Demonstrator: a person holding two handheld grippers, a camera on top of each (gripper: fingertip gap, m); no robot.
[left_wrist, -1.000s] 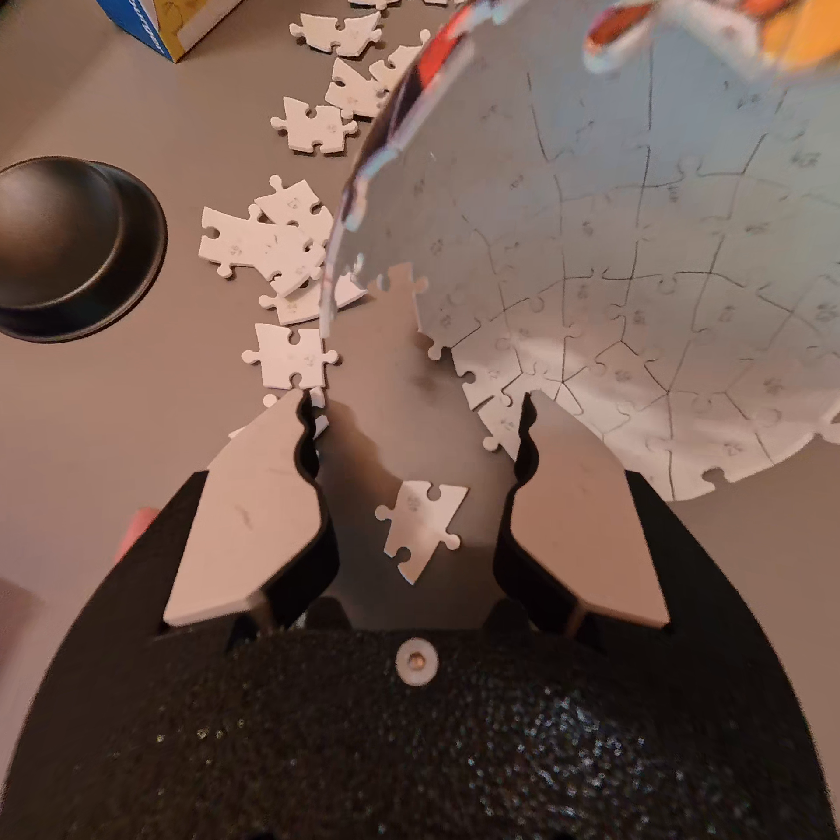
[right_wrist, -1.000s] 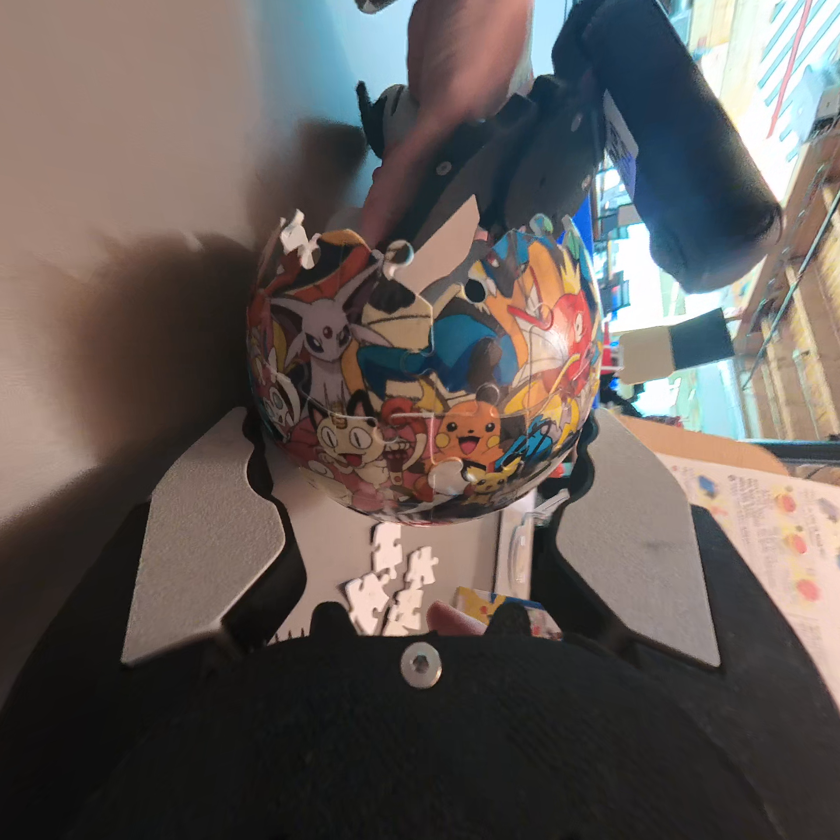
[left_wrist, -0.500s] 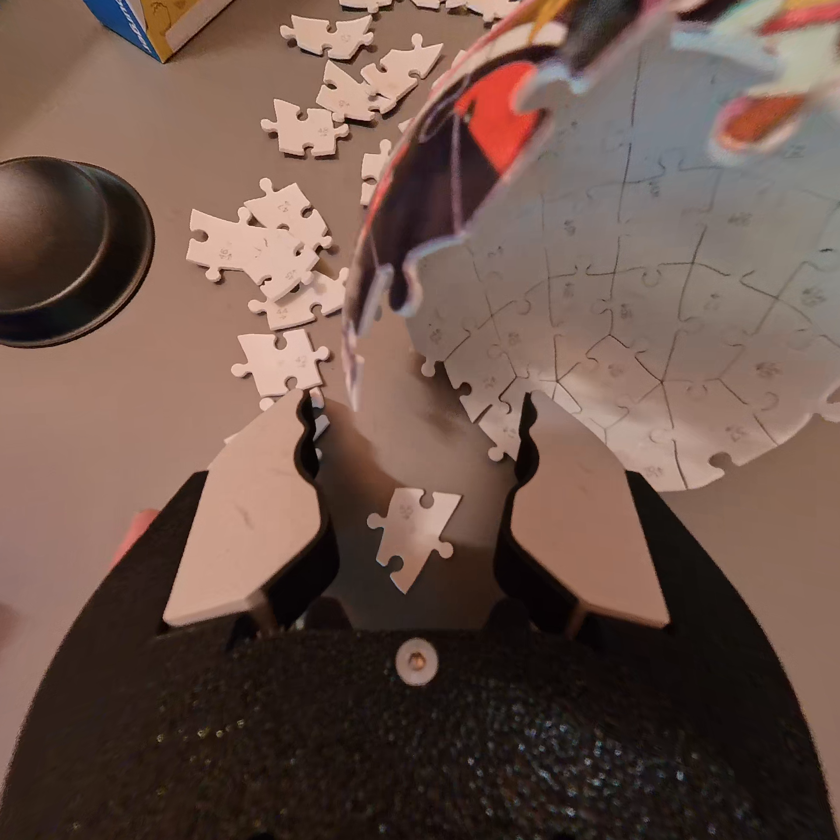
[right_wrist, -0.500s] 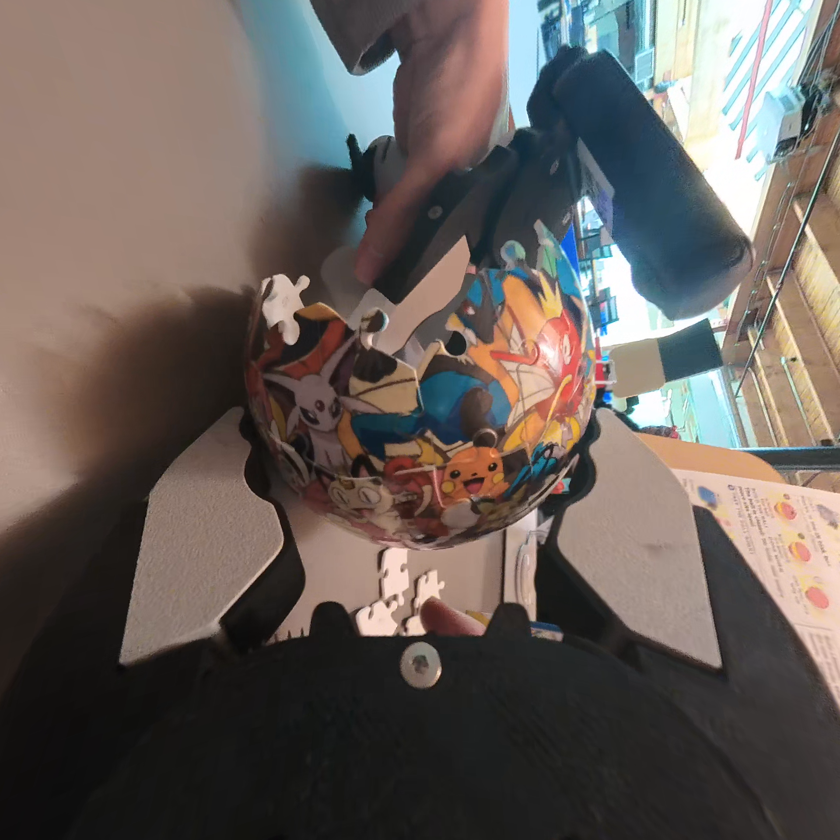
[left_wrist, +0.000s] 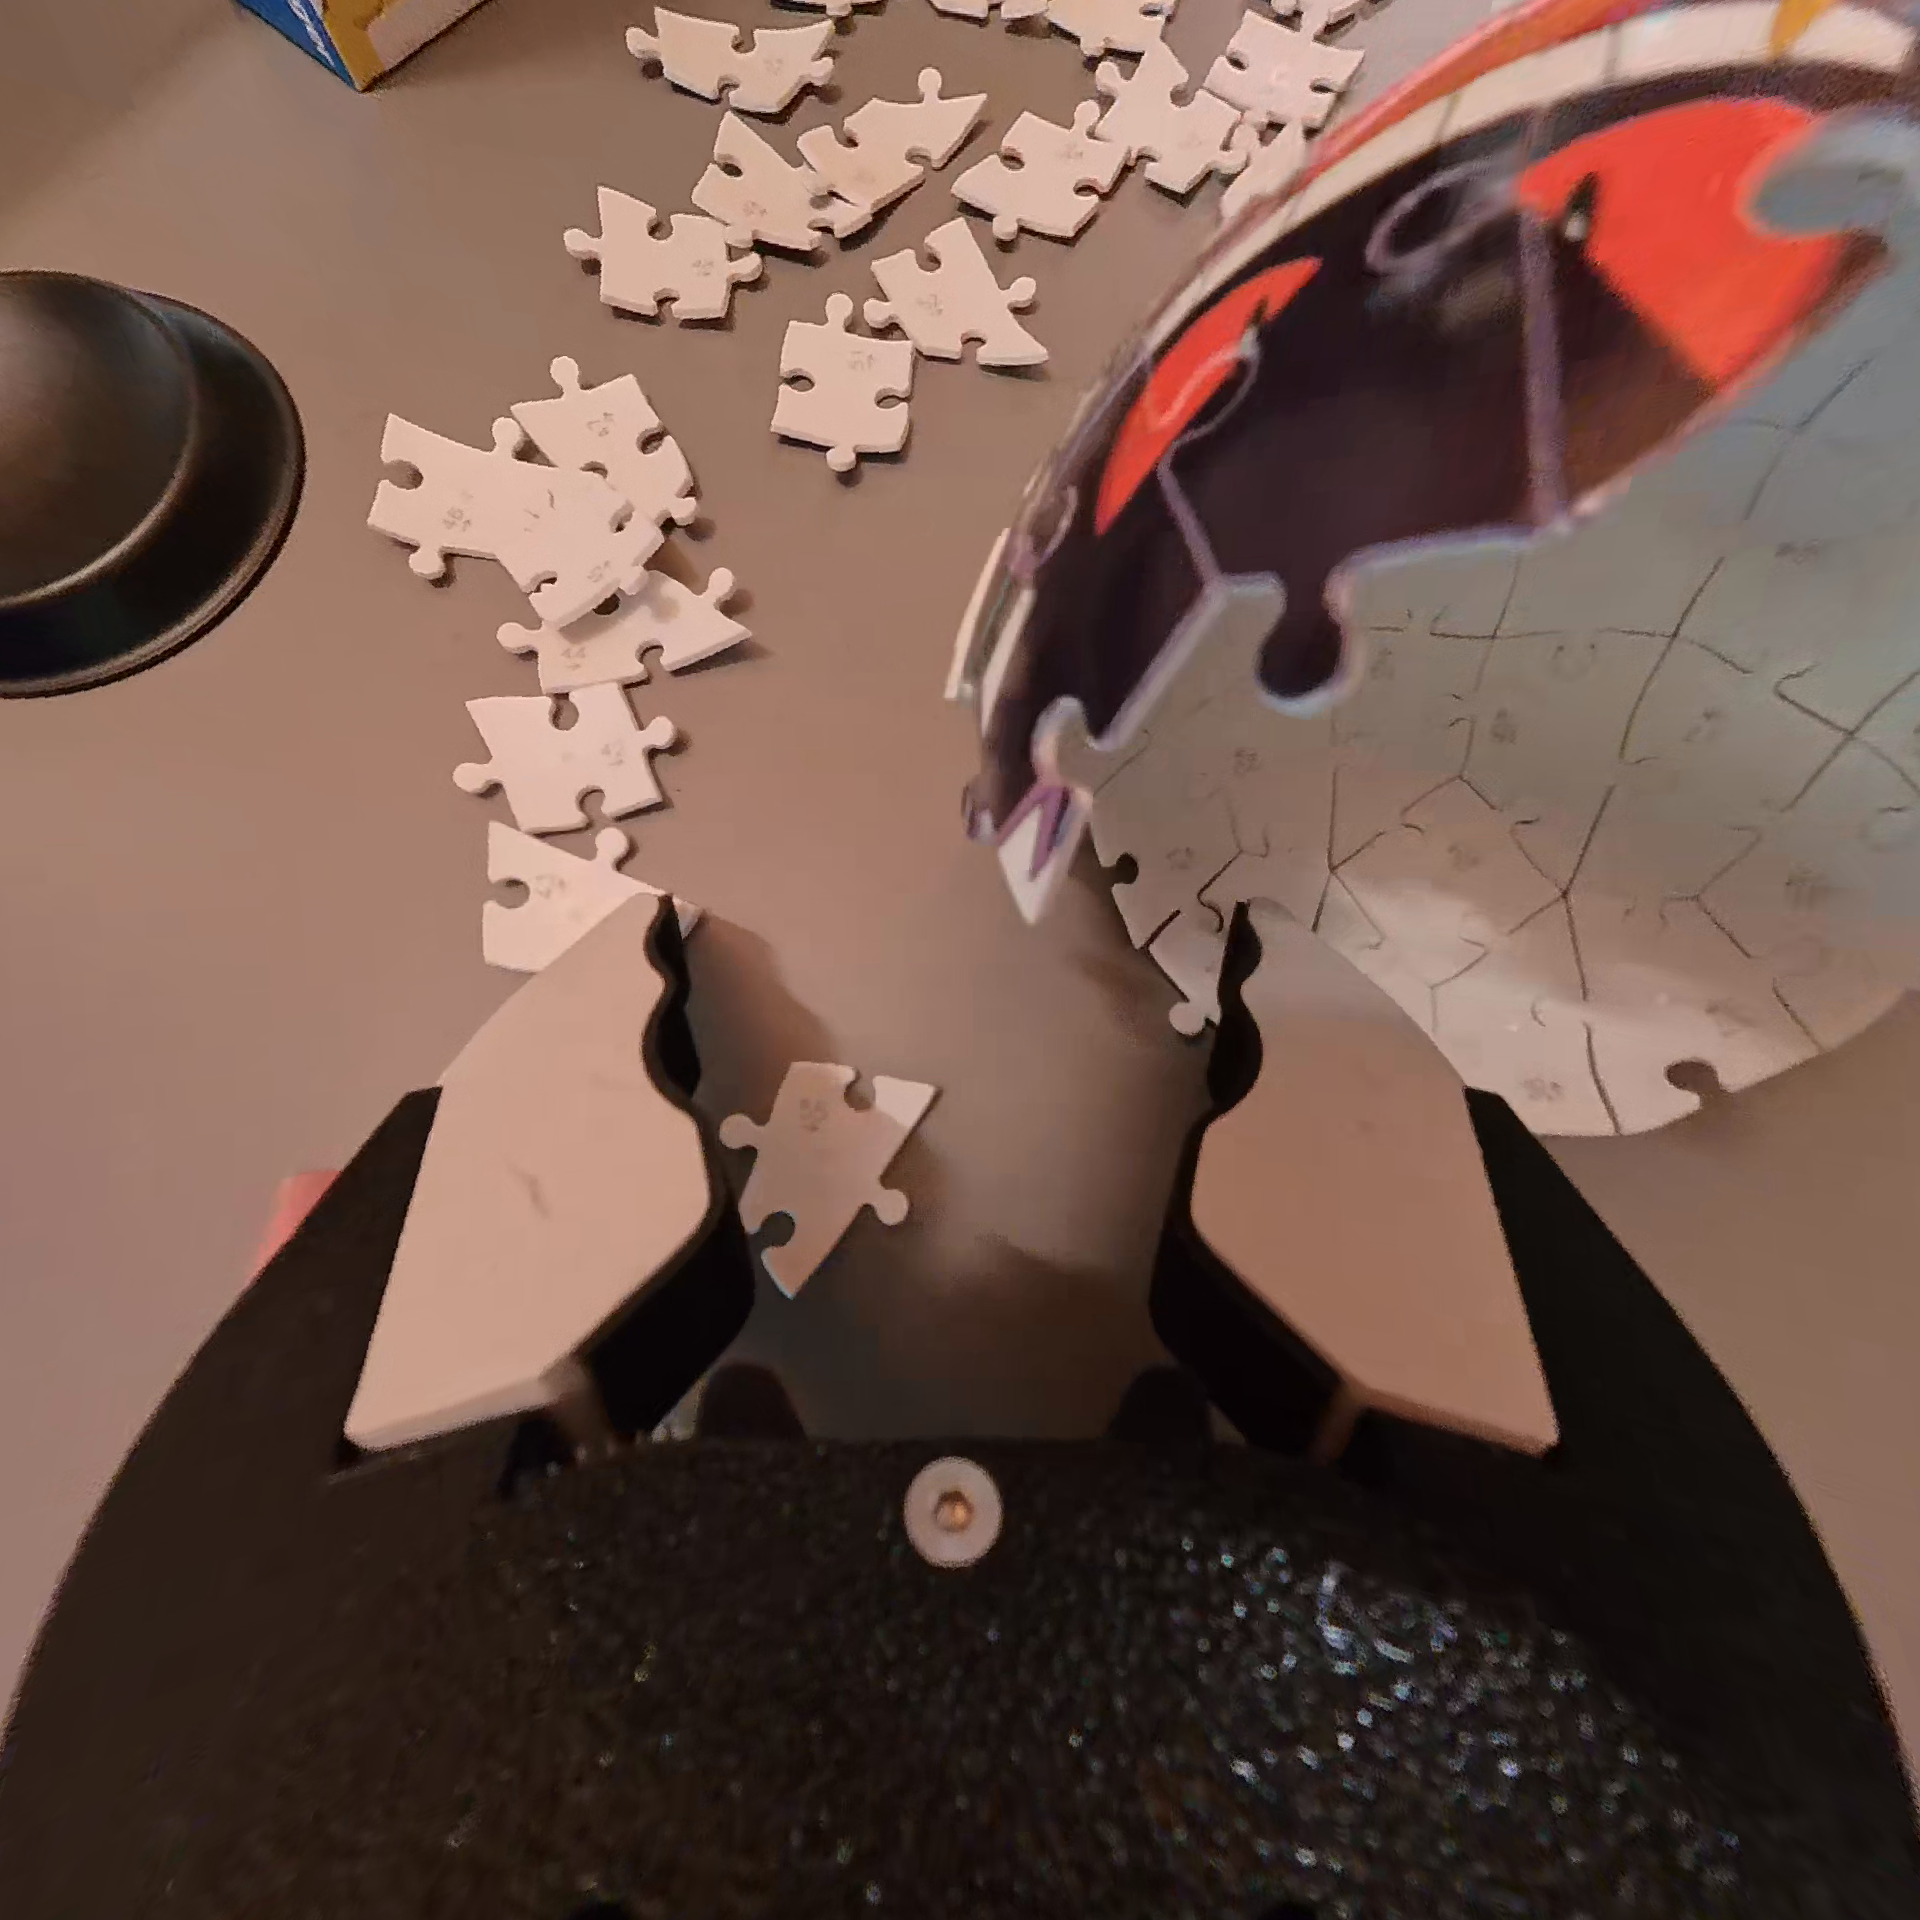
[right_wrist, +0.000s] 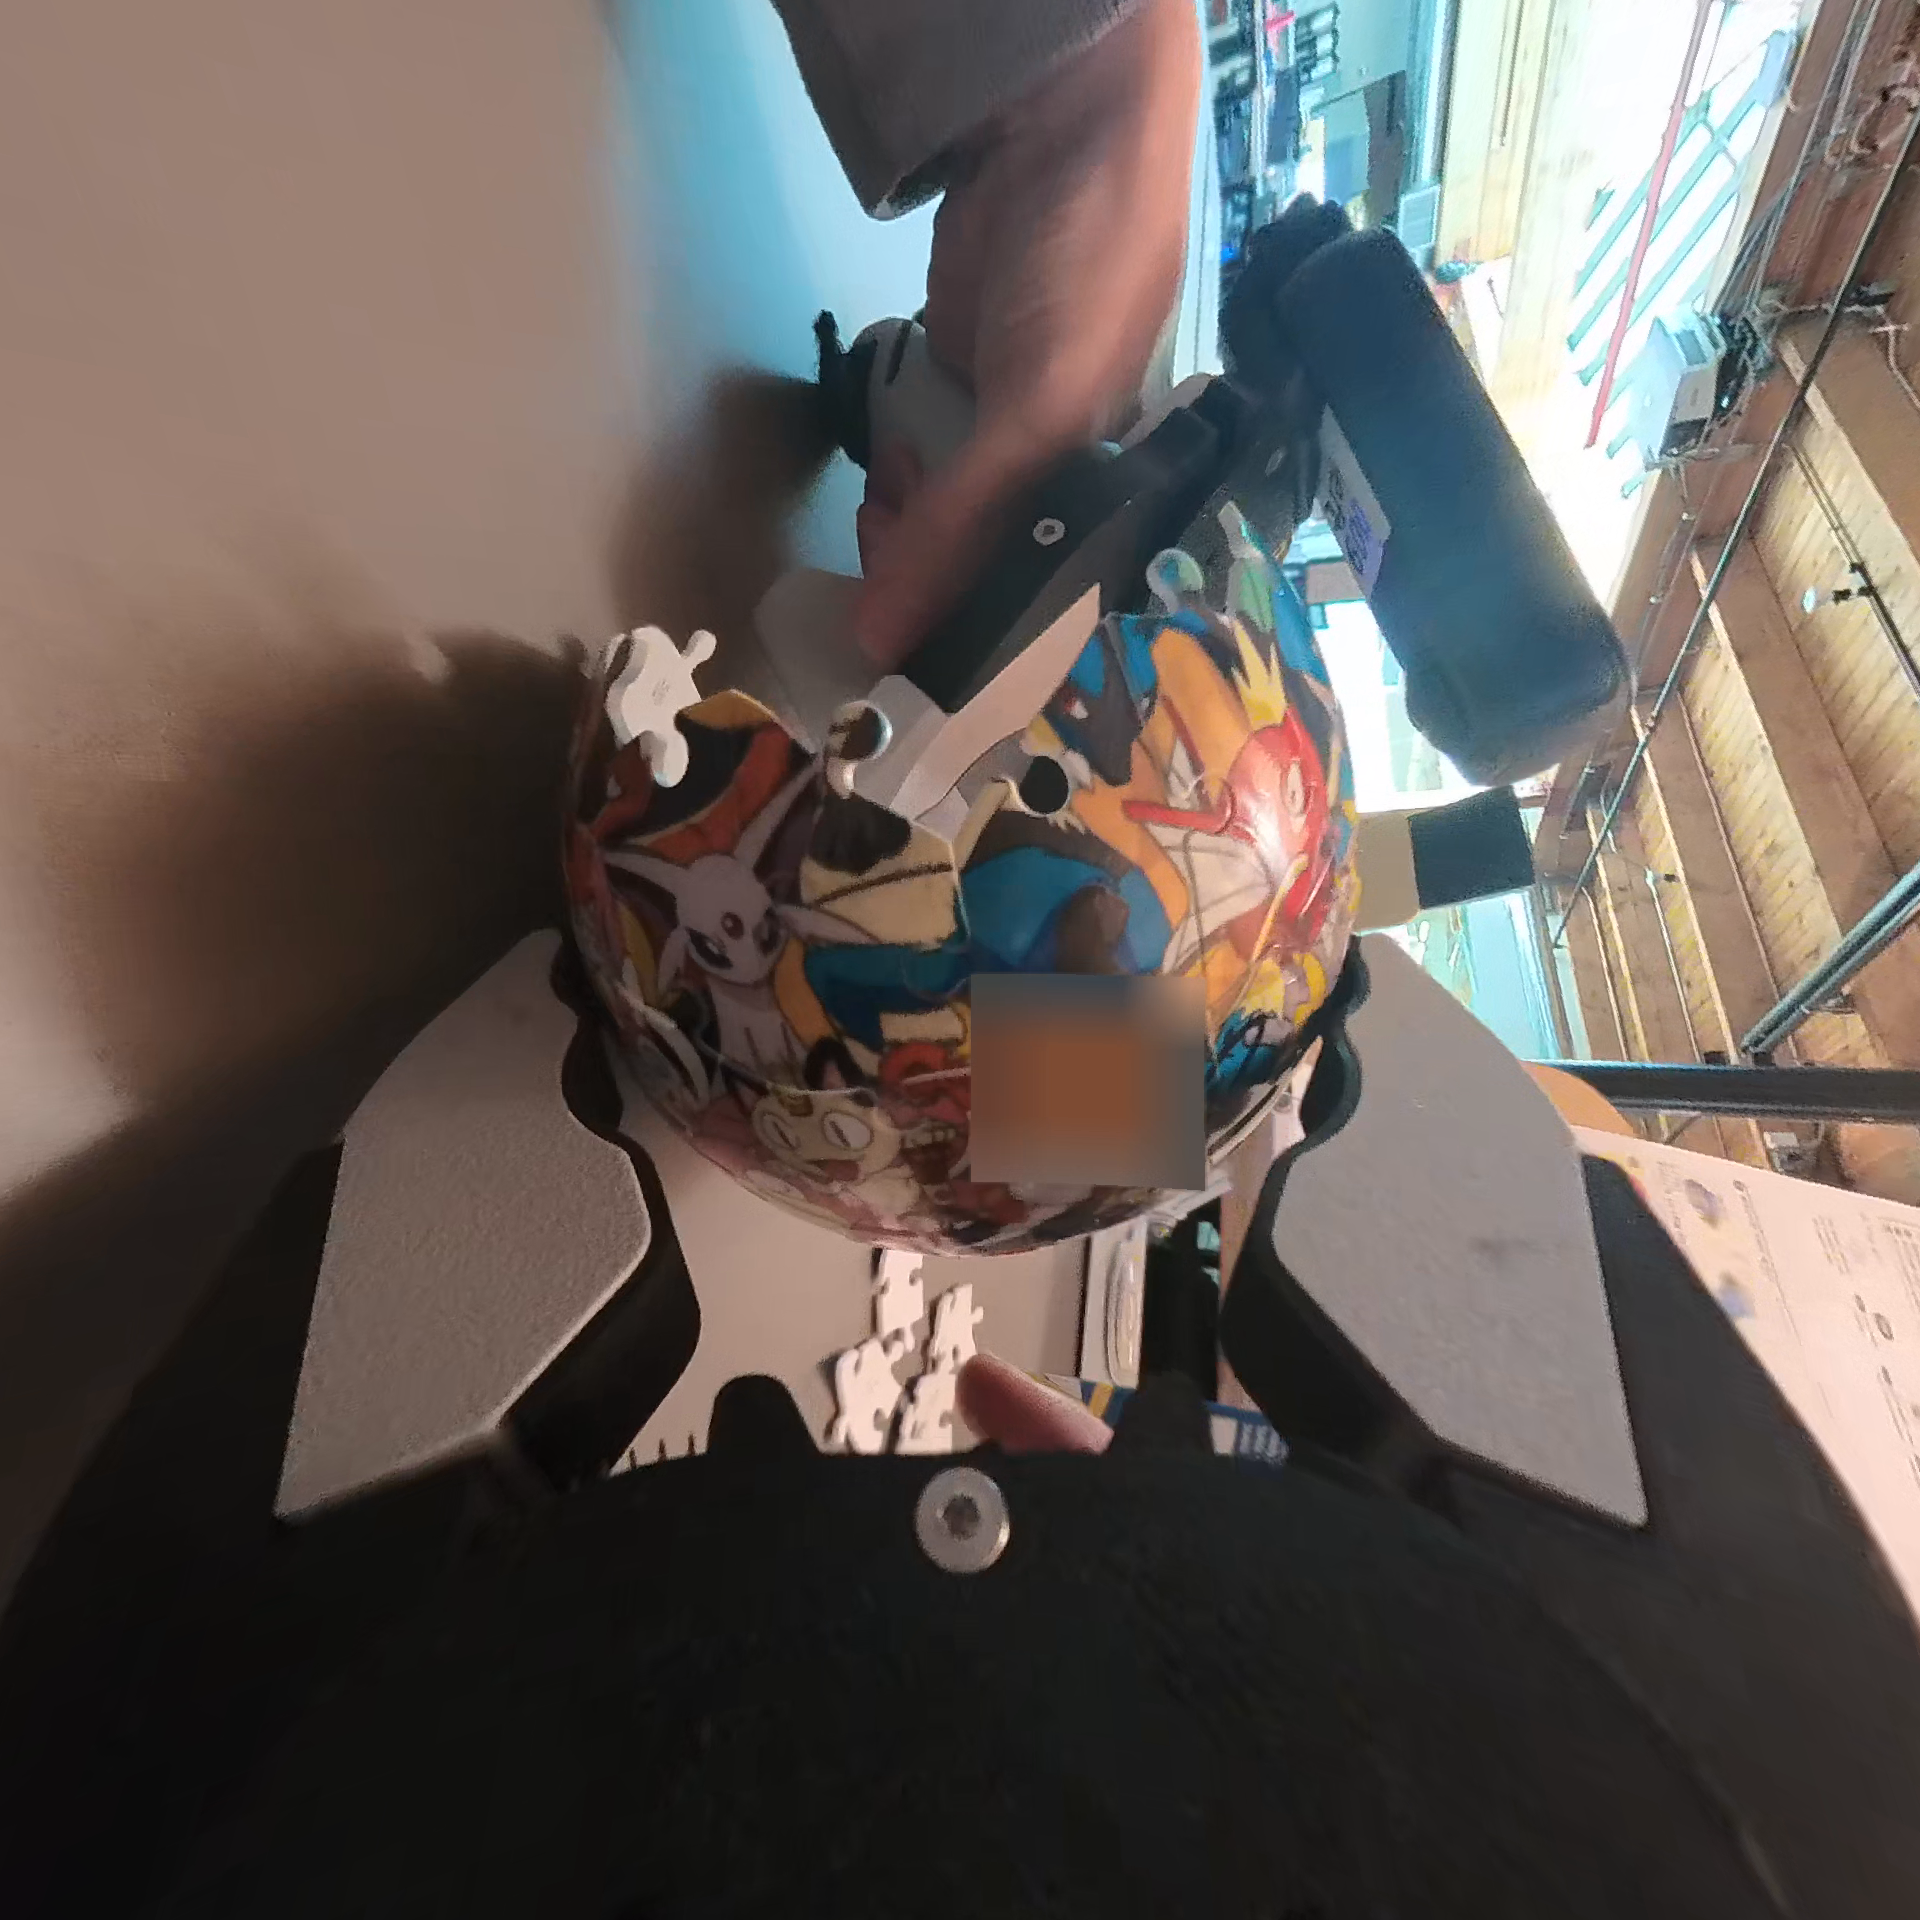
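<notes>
A part-built hollow puzzle ball (right_wrist: 831, 935) with bright cartoon prints is clamped between my right gripper's (right_wrist: 961, 966) fingers, its open side turned away. In the left wrist view the ball (left_wrist: 1507, 831) shows its white inside and jagged rim at the right. My left gripper (left_wrist: 951, 920) is open and empty above the grey table (left_wrist: 208, 1039); its right fingertip (left_wrist: 1236, 935) is at the ball's lower rim. One white loose piece (left_wrist: 826, 1164) lies on the table between its fingers. In the right wrist view the left gripper's fingers (right_wrist: 987, 717) sit at the ball's upper rim, held by a hand (right_wrist: 1039, 312).
Several white loose pieces (left_wrist: 561, 520) lie face down on the table ahead and left. A black domed object (left_wrist: 114, 478) stands at the far left, and a blue and yellow box corner (left_wrist: 343, 31) at the top. A printed paper sheet (right_wrist: 1787, 1330) lies at the right.
In the left wrist view the ball has shifted right and turned, showing more of its printed outside. The loose piece now lies nearer the left finger. Both grippers kept their states.
</notes>
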